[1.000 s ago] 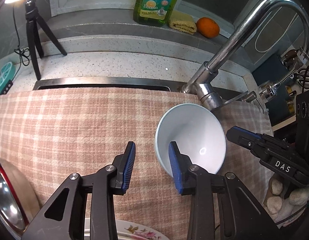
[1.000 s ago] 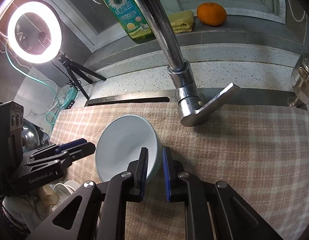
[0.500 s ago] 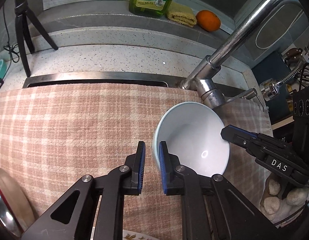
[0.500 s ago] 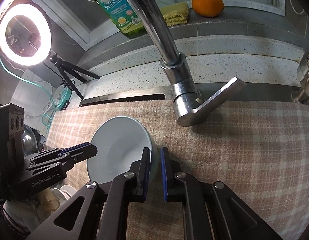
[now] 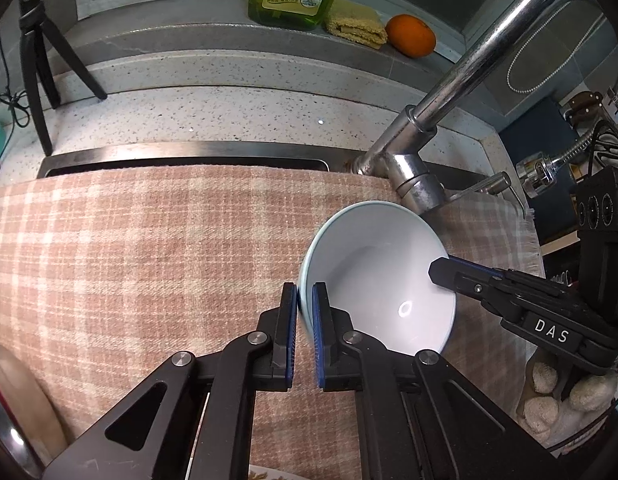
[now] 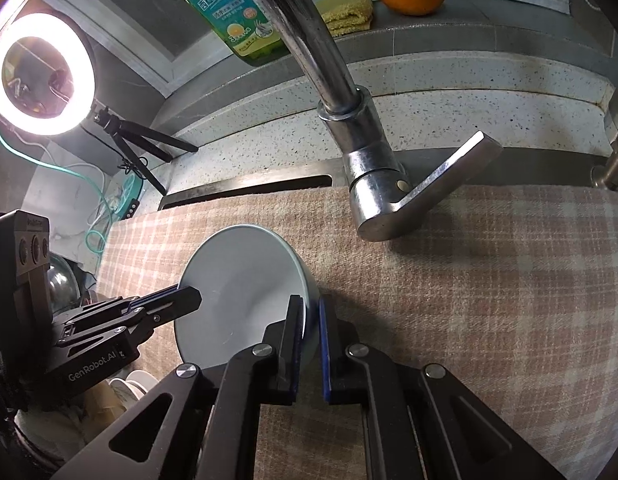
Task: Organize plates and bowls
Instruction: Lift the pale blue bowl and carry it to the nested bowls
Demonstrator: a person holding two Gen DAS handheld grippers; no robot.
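Over the soft checked cloth (image 5: 149, 248) covering the sink, a smooth, pale blue glazed bowl (image 5: 381, 276) is tilted on its side just in front of the chrome tap (image 5: 413, 176). Left gripper (image 5: 305, 320) is clamped on its thin left rim; right gripper (image 6: 311, 320) pinches the opposite rim. Bare cloth spreads wide to the left, ending at the steel sink edge (image 5: 189, 156)
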